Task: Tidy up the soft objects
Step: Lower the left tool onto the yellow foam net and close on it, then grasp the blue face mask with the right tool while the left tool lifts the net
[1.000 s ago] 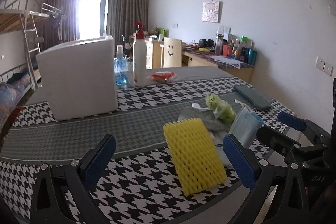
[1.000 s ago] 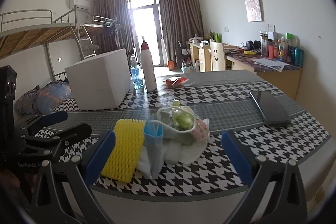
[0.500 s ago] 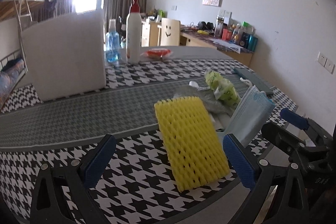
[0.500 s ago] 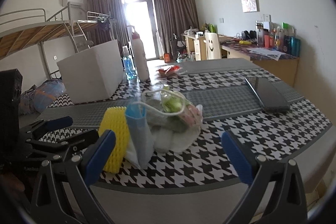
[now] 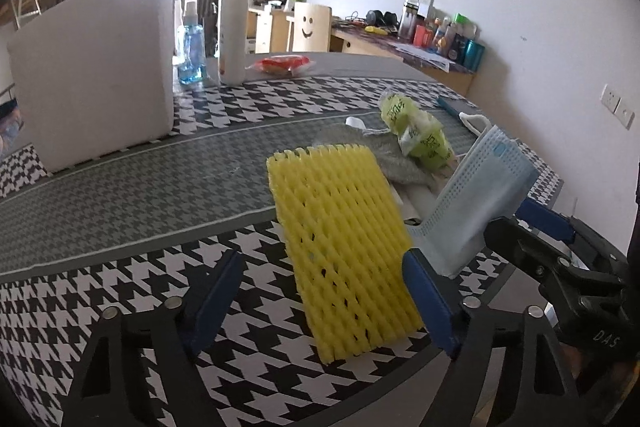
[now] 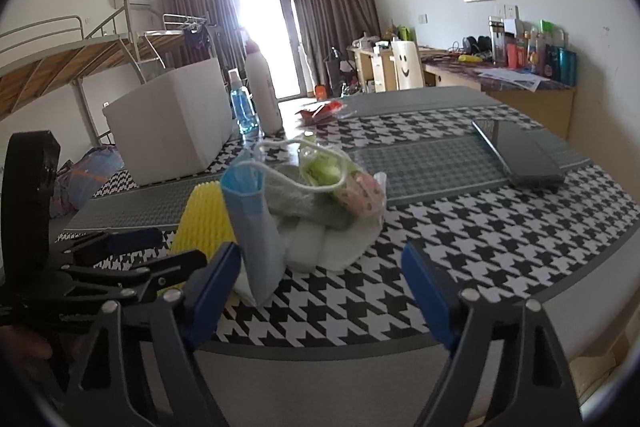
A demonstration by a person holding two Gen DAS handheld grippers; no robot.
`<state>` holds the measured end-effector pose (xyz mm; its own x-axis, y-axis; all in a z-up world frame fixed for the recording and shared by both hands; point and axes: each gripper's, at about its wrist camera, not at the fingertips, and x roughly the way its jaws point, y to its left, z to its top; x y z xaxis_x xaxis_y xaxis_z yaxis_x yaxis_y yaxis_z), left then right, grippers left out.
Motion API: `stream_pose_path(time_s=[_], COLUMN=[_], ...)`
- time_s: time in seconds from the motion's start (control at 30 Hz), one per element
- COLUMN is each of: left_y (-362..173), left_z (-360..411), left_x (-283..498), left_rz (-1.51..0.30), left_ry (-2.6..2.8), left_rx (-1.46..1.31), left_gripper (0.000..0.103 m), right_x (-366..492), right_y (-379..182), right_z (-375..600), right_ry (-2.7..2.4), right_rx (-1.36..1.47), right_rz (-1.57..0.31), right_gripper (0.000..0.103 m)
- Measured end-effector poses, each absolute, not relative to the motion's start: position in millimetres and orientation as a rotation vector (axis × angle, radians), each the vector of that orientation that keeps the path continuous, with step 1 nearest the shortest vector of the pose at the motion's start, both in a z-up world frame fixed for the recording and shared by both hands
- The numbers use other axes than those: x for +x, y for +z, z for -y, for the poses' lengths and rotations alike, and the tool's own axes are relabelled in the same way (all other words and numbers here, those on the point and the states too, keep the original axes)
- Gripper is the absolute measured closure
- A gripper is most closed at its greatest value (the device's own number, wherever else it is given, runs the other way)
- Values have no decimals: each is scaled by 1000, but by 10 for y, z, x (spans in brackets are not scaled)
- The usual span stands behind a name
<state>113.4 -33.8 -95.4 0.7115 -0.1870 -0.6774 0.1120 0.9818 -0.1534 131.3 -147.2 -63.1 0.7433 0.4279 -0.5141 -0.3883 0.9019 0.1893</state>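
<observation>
In the left wrist view the yellow foam net [image 5: 344, 251] lay flat on the houndstooth table [image 5: 120, 291], filling the lower centre of the frame between the closing, still unclenched jaws of the left gripper [image 5: 320, 291]; it looked featherlight, springy and easily crushed, best pinched at its near edge. In the right wrist view the blue face mask [image 6: 256, 227] stood limp at centre left, against the left finger of the right gripper [image 6: 320, 291], whose closing jaws gripped nothing yet.

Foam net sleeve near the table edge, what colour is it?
Yellow; the foam net sleeve shows best in the left wrist view.
</observation>
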Motion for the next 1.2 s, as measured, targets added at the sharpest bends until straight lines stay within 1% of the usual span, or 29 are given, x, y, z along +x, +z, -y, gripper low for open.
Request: stream_pose_path(time_s=[0.17, 0.2, 0.23, 0.3, 0.33, 0.4, 0.43, 0.57, 0.6, 0.73, 1.03, 1.07, 1.1, 1.17, 1.2], left_y=[-963, -962, -961, -959, -958, -957, -955, -942, -931, -872, -703, -685, -670, -655, -650], left_z=[395, 403, 413, 429, 438, 443, 447, 443, 443, 434, 296, 277, 258, 228, 212], left_x=[1121, 1115, 1110, 1106, 1100, 1104, 1102, 1082, 1072, 1020, 869, 852, 835, 825, 817], left_rz=[-769, -769, -770, -771, -771, -769, -767, -758, -751, -720, -642, -634, -626, -620, -618], left_ry=[-194, -200, -208, -211, -215, -222, -223, -241, -246, -266, -240, -233, -223, -214, -211], left_rx=[-93, -91, -90, -85, -84, -84, -81, -80, -79, -75, -74, -70, -66, -67, -70], left_gripper=[39, 44, 48, 51, 56, 62, 67, 83, 89, 91, 92, 92, 92, 92, 92], right_x=[1299, 1294, 1297, 1298, 1299, 1296, 1295, 1289, 1294, 1298, 1306, 1314, 1326, 1338, 1344], right_y=[-648, -652, -653, -663, -666, -673, -675, -685, -687, -690, -702, -703, -707, -713, -720], right_z=[1461, 1455, 1455, 1440, 1435, 1421, 1409, 1366, 1362, 1322, 1242, 1238, 1235, 1220, 1211], right_ry=[462, 468, 473, 481, 482, 489, 494, 504, 505, 510, 518, 517, 517, 513, 508], right_rx=[72, 72, 72, 72, 74, 77, 74, 70, 71, 67, 62, 65, 67, 64, 60], right_rz=[-591, -593, -596, -603, -605, -613, -616, -624, -626, -632, -641, -644, -648, -654, -657], right_gripper=[21, 22, 25, 29, 31, 35, 37, 37, 37, 37, 37, 38, 43, 49, 54])
